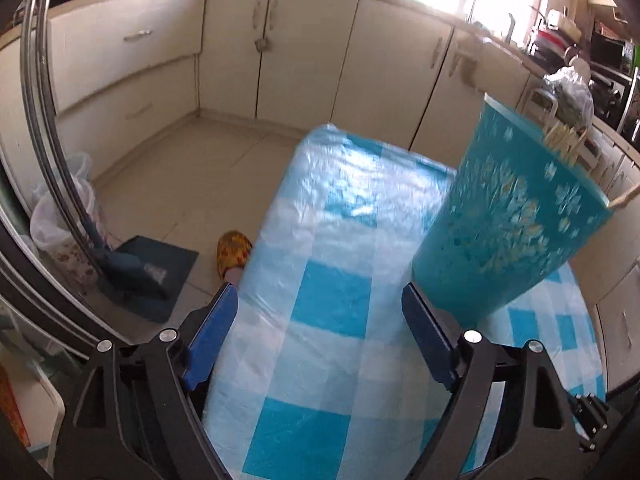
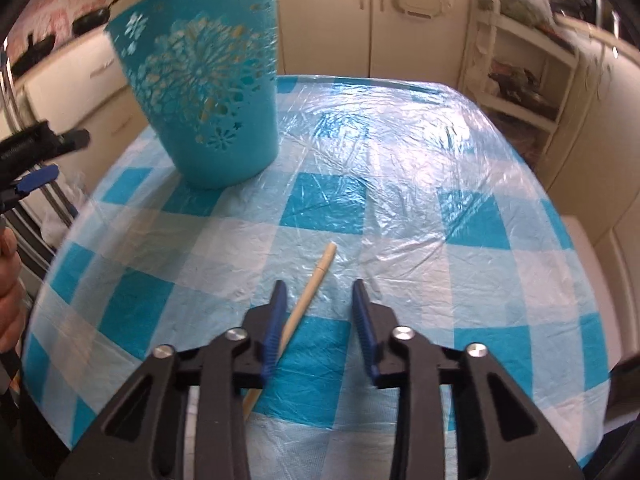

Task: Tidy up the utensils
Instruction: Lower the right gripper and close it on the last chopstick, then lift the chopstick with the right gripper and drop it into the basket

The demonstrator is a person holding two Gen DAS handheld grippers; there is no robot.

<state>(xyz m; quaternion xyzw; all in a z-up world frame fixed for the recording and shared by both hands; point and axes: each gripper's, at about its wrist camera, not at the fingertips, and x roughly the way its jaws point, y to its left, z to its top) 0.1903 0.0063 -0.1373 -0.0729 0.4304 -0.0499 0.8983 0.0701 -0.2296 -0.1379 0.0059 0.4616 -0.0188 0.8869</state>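
A table covered in a blue-and-white checked plastic cloth (image 2: 400,208) stands in a kitchen lined with cream cabinets (image 1: 304,52). Near the table's far left corner, as the right wrist view shows it, sits a turquoise plastic utensil holder with a cut-out flower pattern (image 2: 208,92), standing on the cloth and looking tilted and blurred. In the left wrist view the same holder fills the right side, with pale wooden sticks (image 1: 562,142) poking above its rim. The left gripper (image 1: 320,296), black with blue pads, hangs over the near end of the table with its jaws spread wide and only the checked cloth between them; the holder sits just beyond its right finger. The right gripper (image 2: 319,286) points down at the near part of the cloth, its jaws partly drawn in around a single pale wooden chopstick (image 2: 310,288) lying flat. The stick runs diagonally and lies against the left pad, while the right pad stands clear of it, so the stick is not pinched. A hand (image 2: 10,284) shows at the left edge.
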